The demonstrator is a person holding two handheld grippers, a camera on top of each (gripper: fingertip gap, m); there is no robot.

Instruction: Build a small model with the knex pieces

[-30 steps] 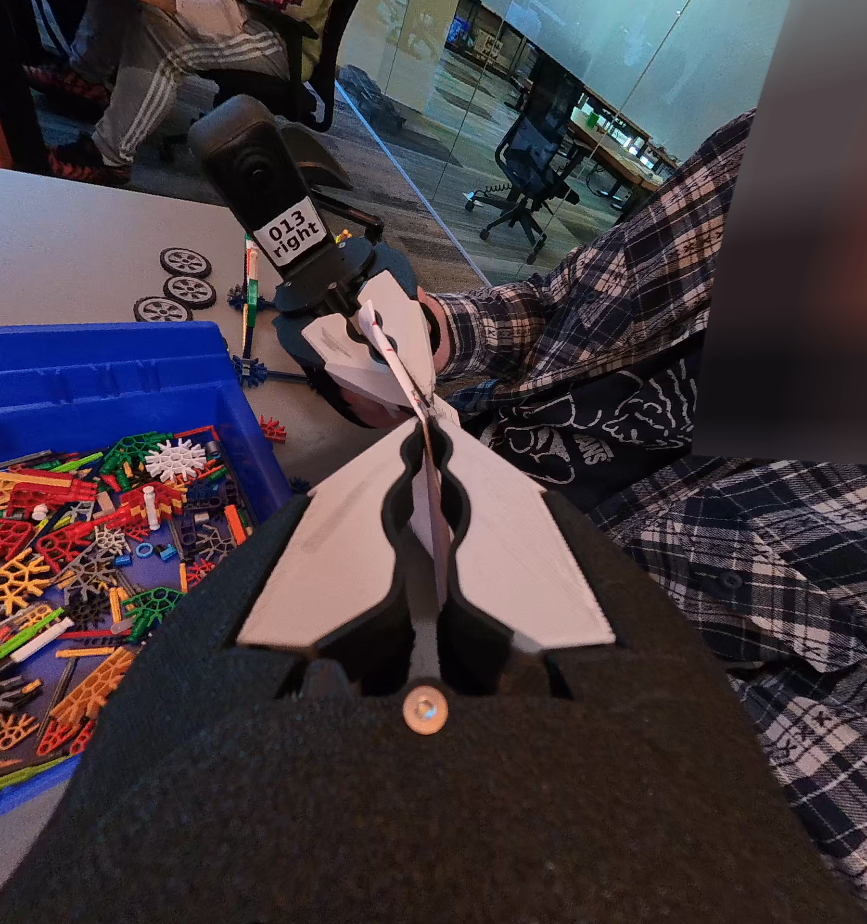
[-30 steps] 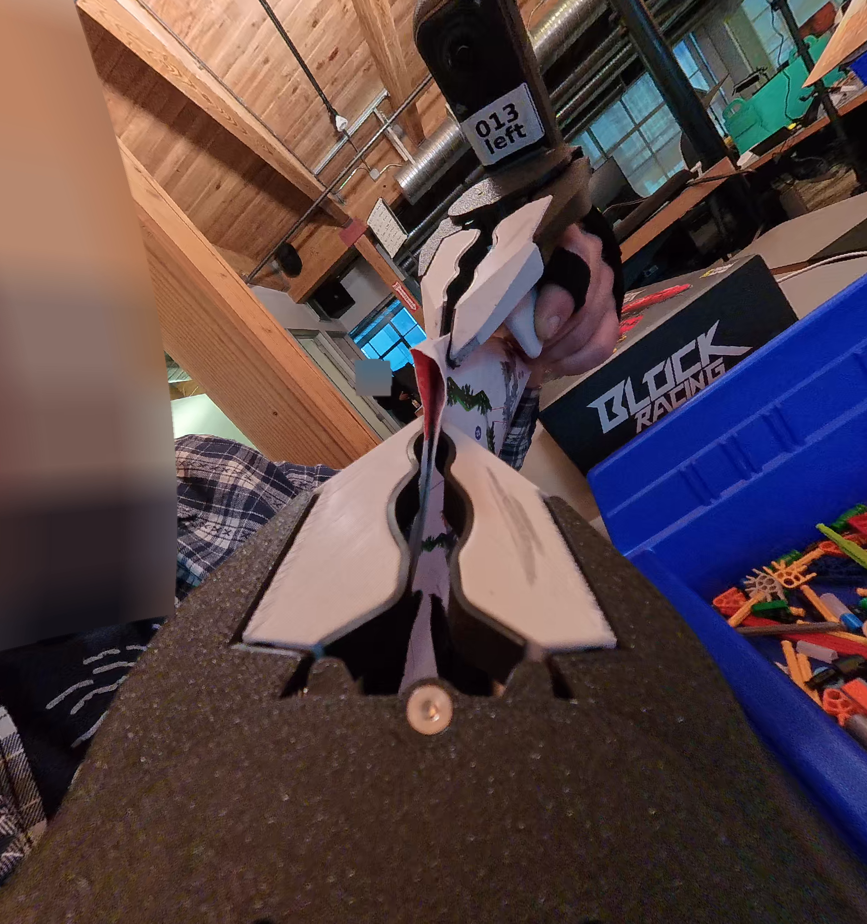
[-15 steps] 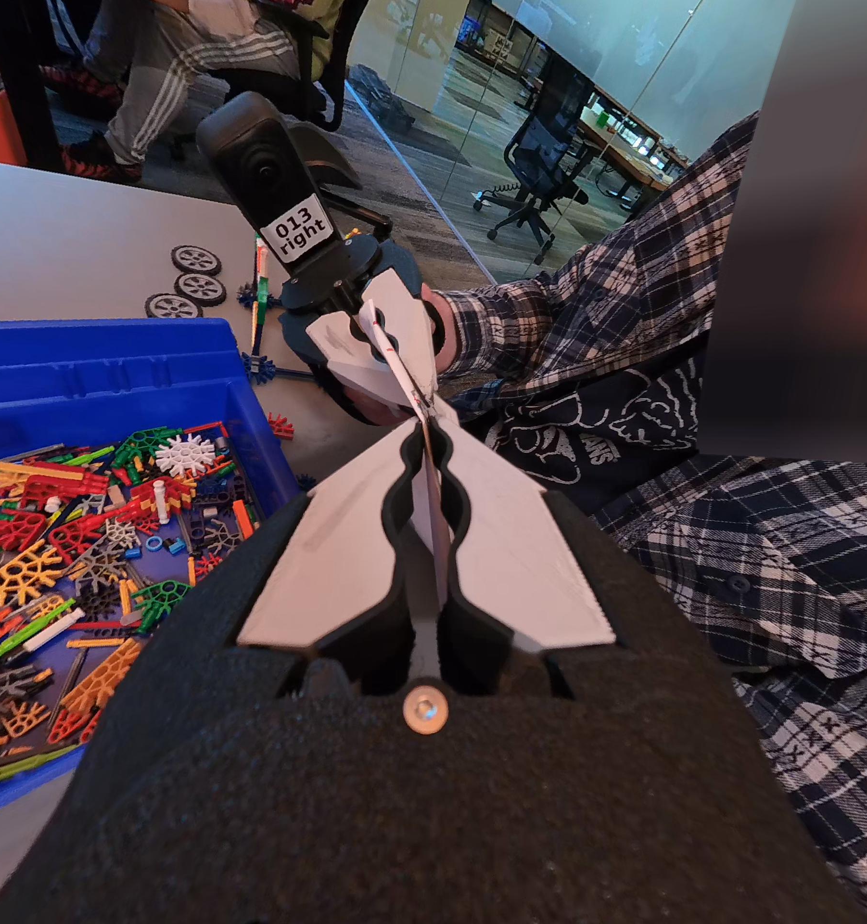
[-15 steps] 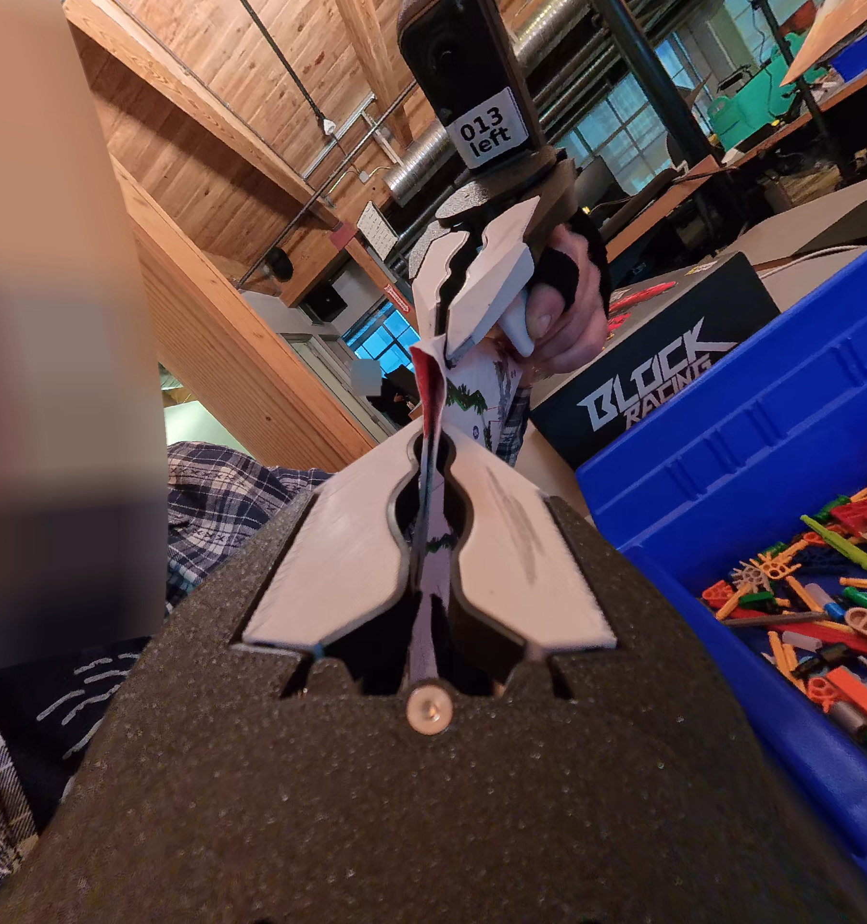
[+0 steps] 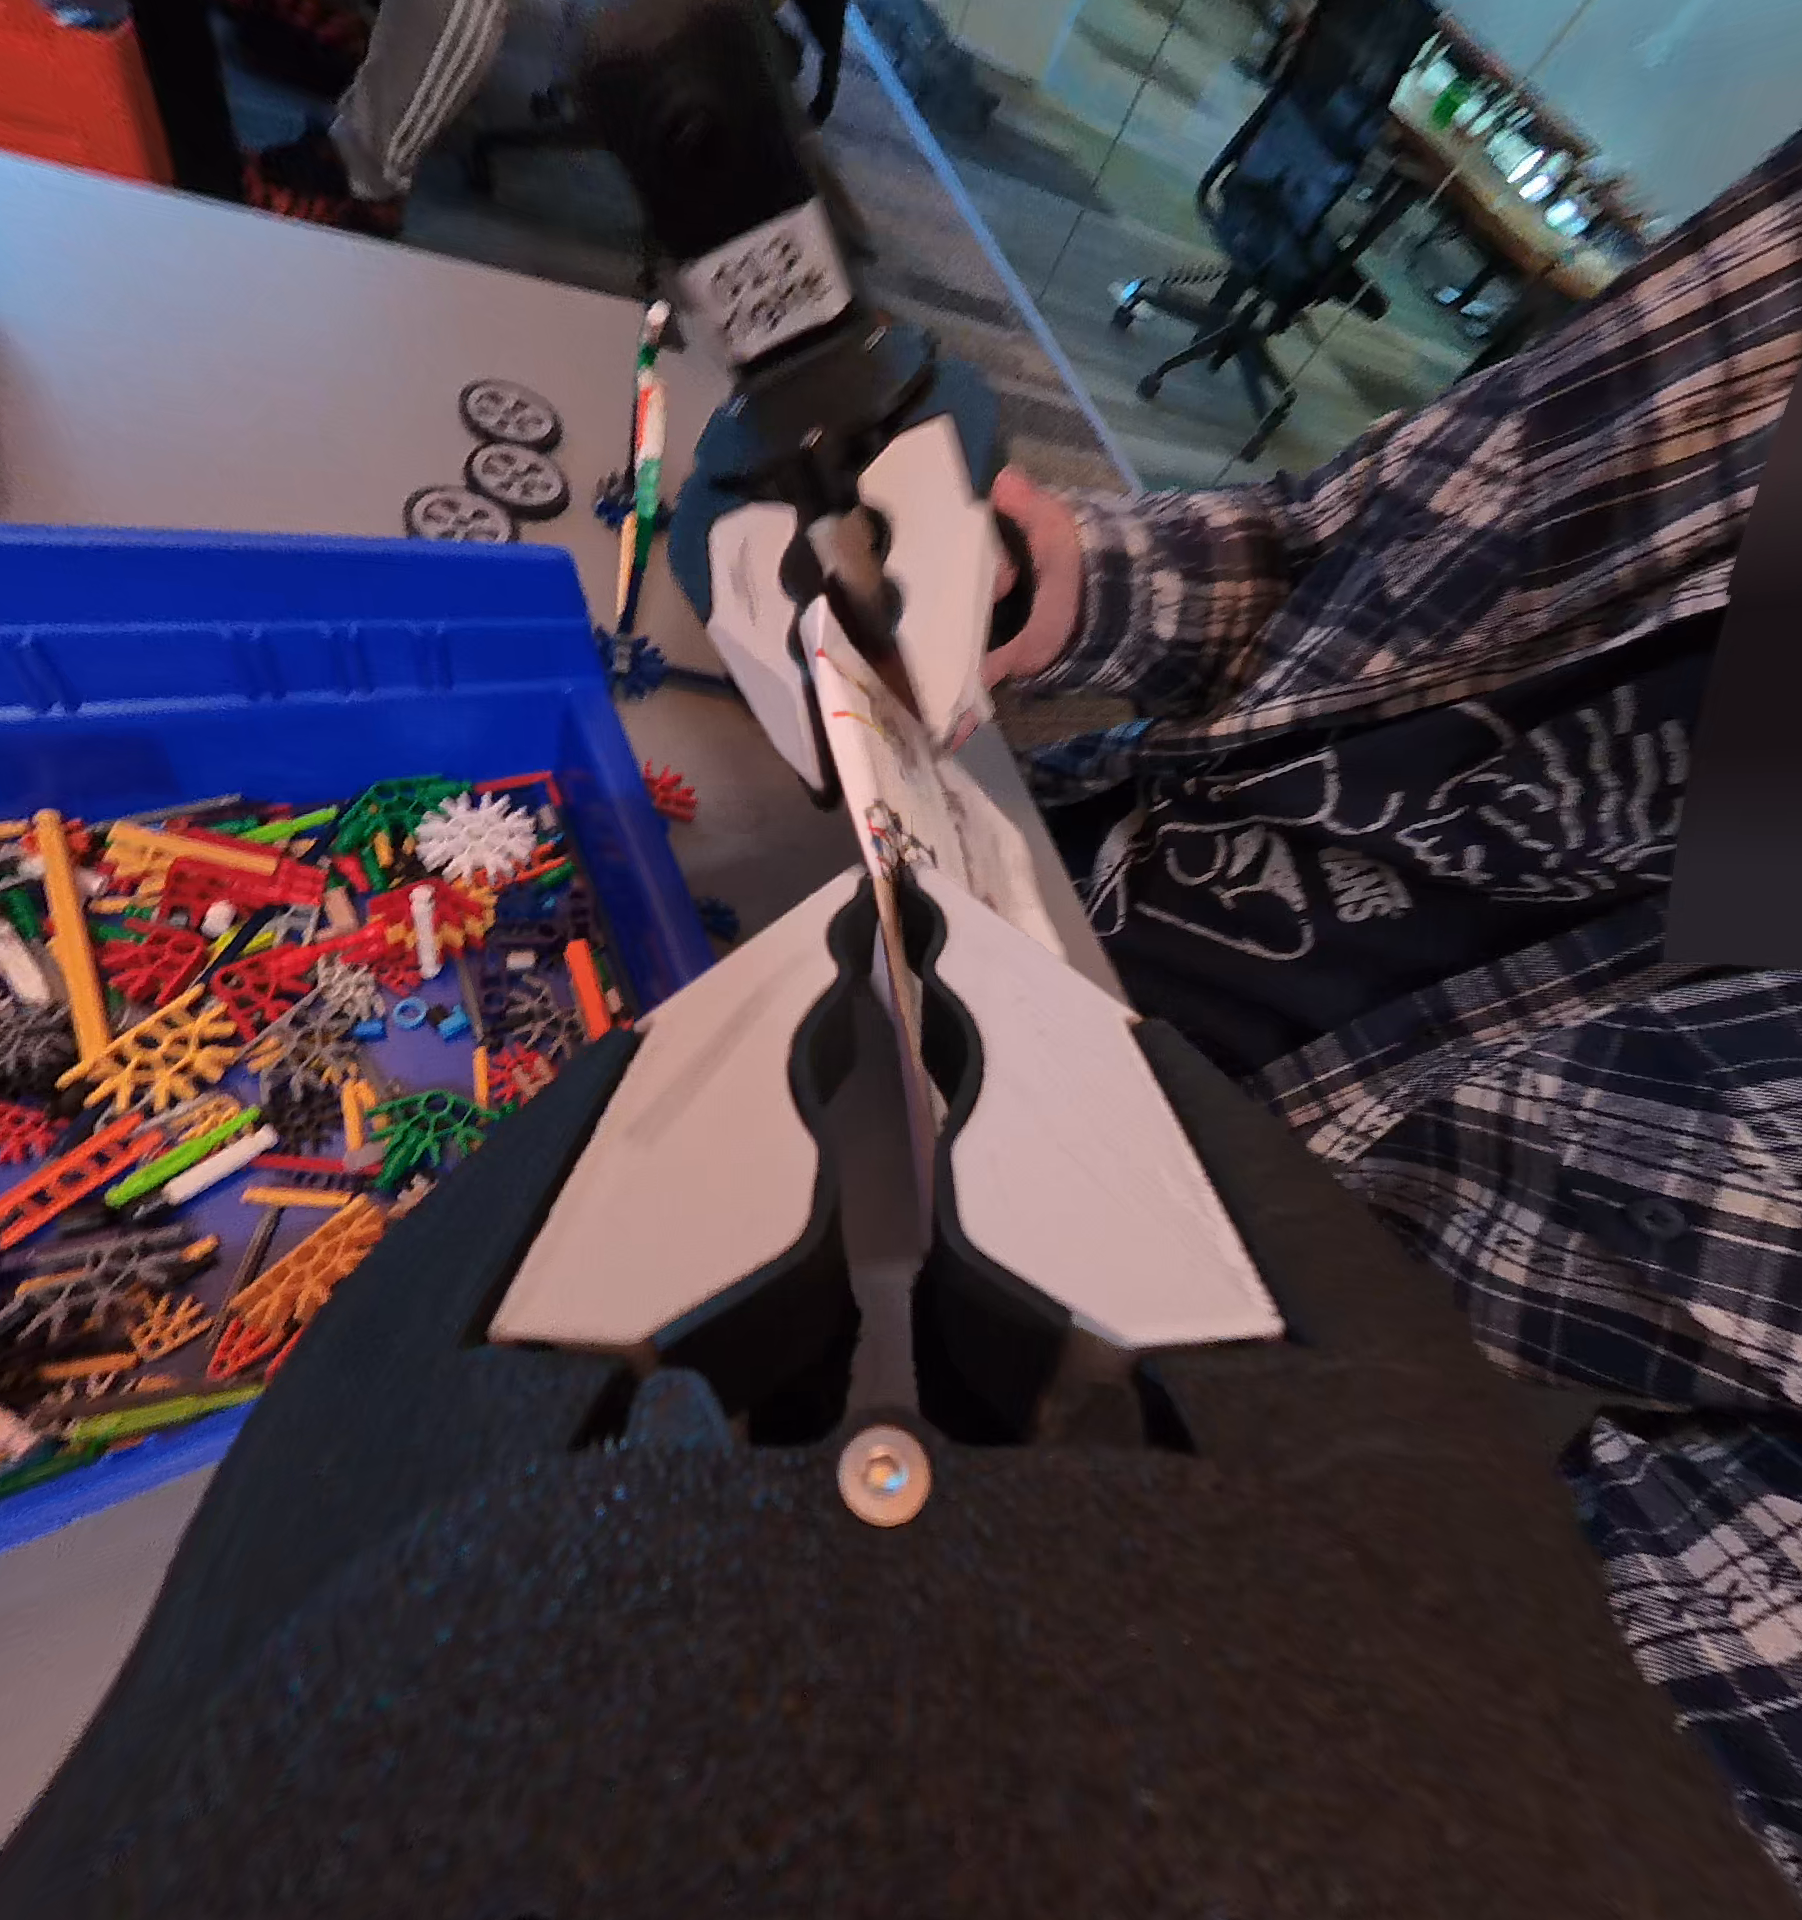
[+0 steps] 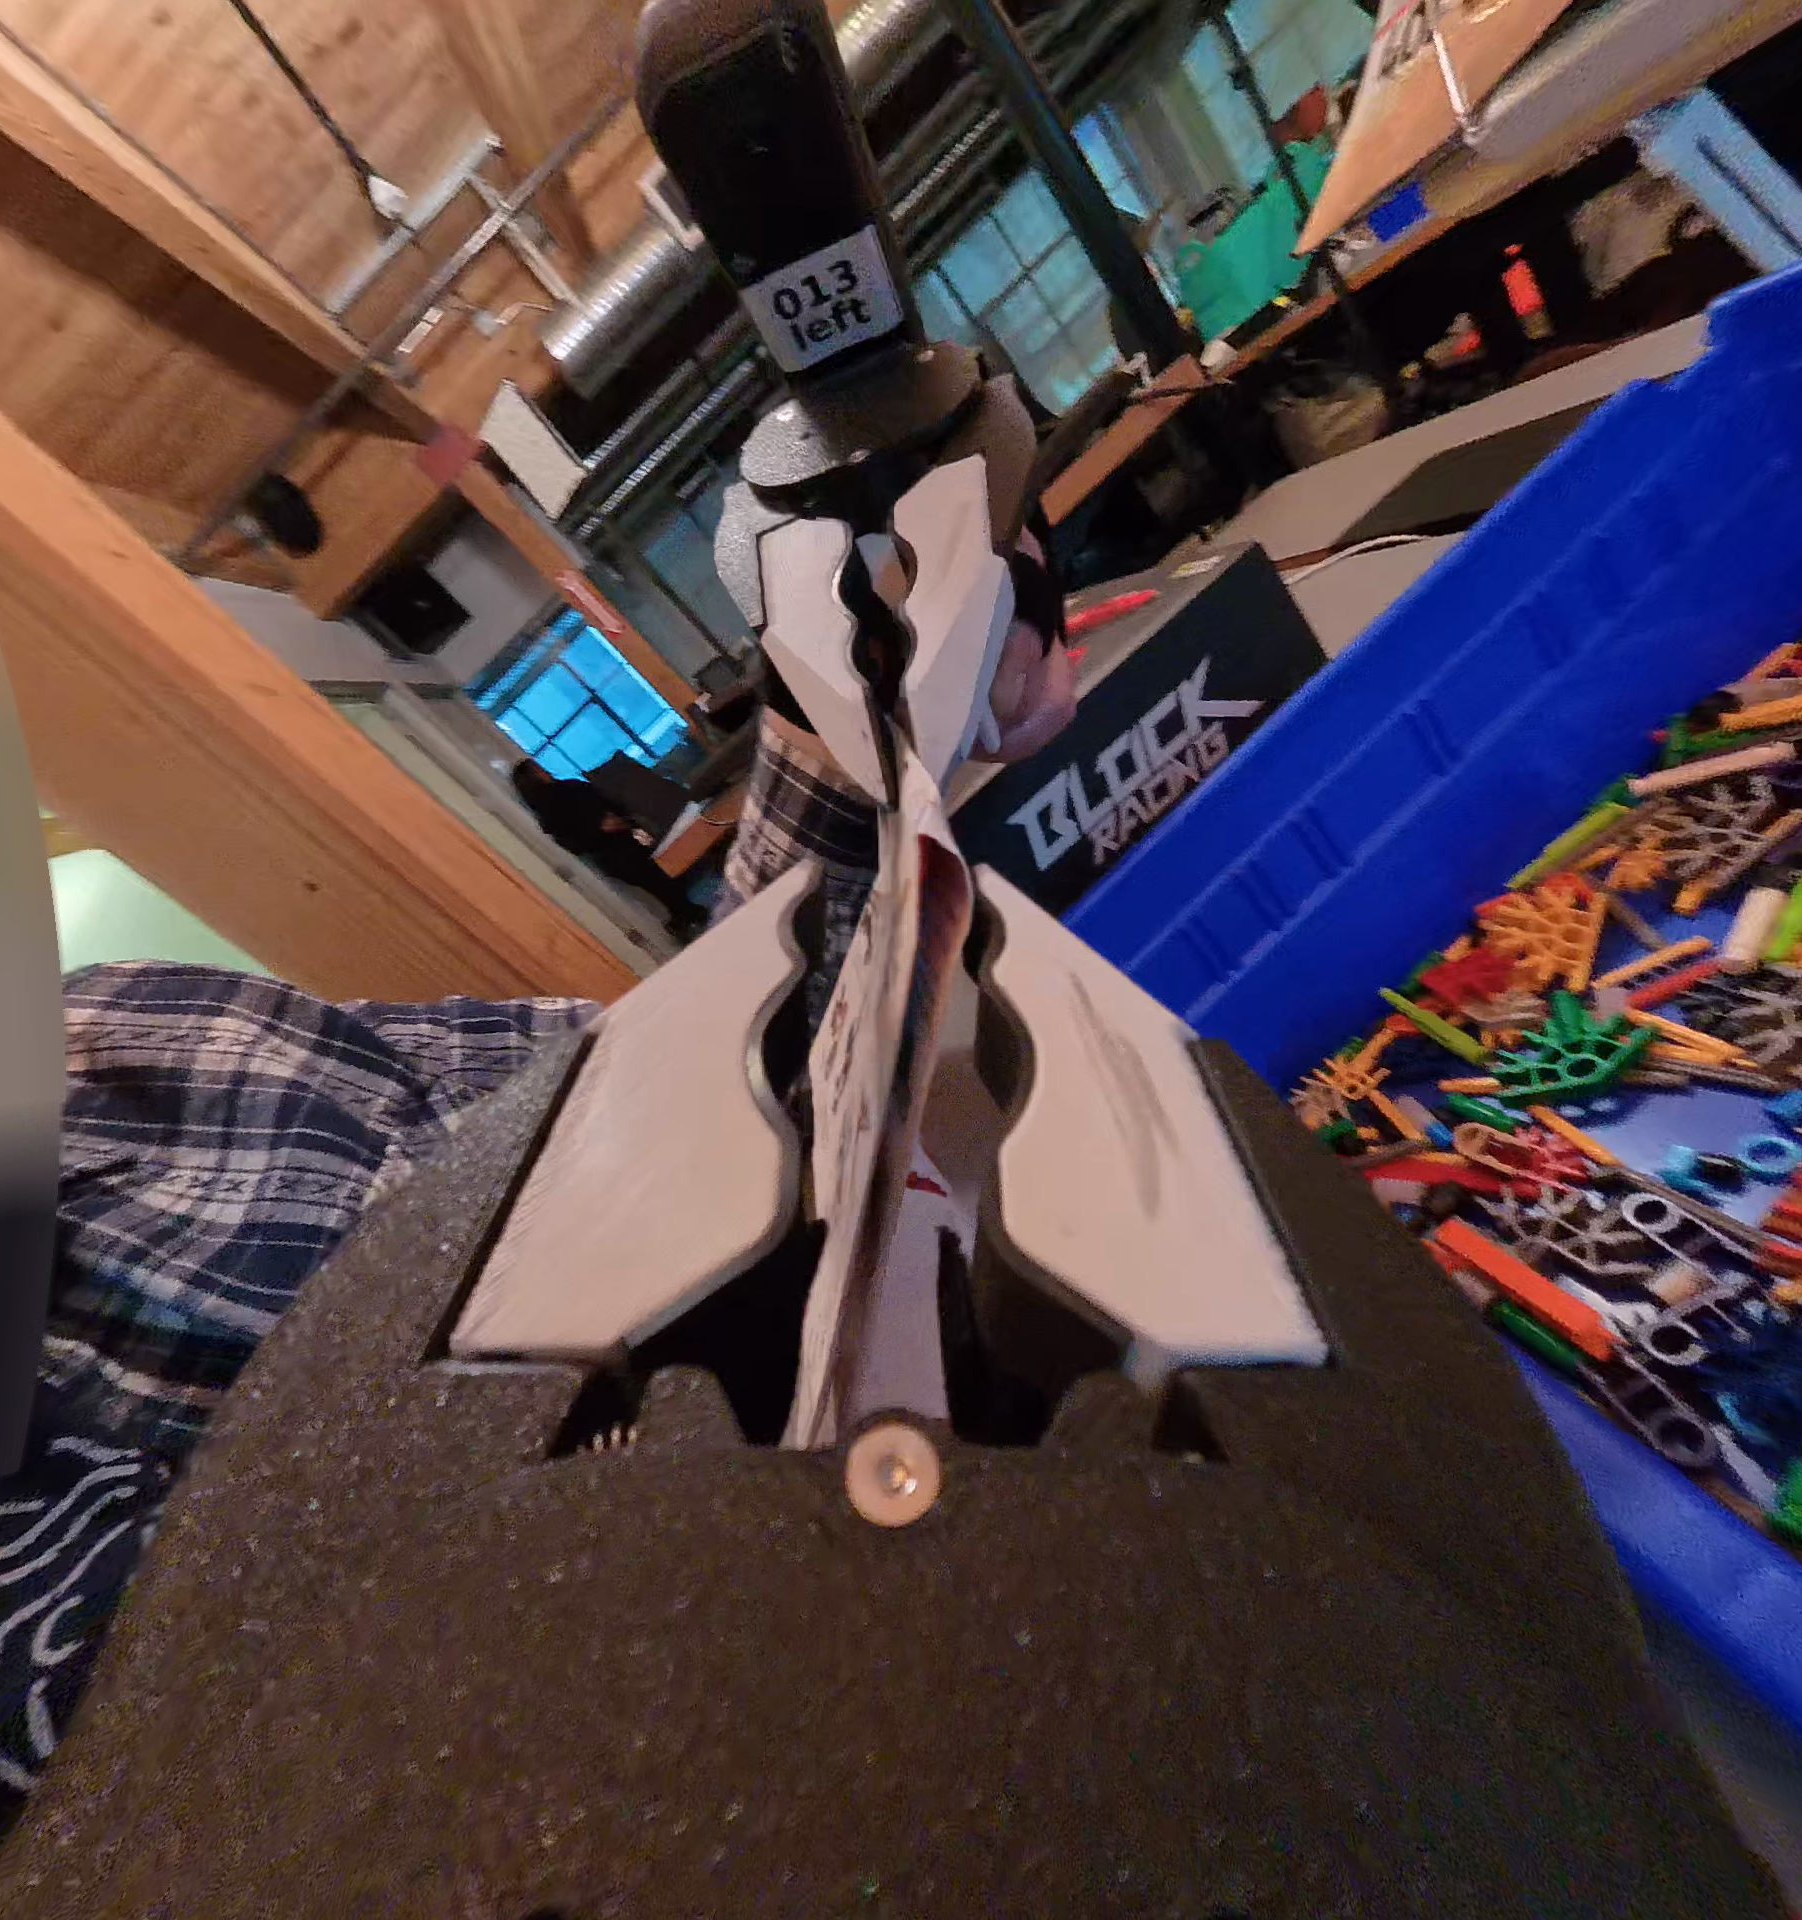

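Observation:
A folded printed paper sheet (image 5: 902, 774) spans between the two grippers above the table edge. My left gripper (image 5: 889, 883) is shut on one end of it. It also shows in the right wrist view (image 6: 886, 795), pinching the sheet's far end. My right gripper (image 6: 895, 883) has its fingers (image 6: 668, 1122) parted, and the paper (image 6: 876, 1070) lies loosely in the gap between them. In the left wrist view the right gripper (image 5: 881, 748) stands just beyond my left one, fingers apart around the sheet.
A blue bin (image 5: 253, 644) full of several coloured plastic construction pieces sits to the left, and shows at the right in the right wrist view (image 6: 1499, 748). Three black wheels (image 5: 502, 468) and a green-and-white rod (image 5: 648, 436) lie on the grey table. A black box (image 6: 1136, 790) stands behind. Both grippers' tips are close together, under 4 cm apart.
The right gripper's fingers have parted from shut on the paper to open around it. The grippers have drawn a little apart, and more of the sheet shows between them.

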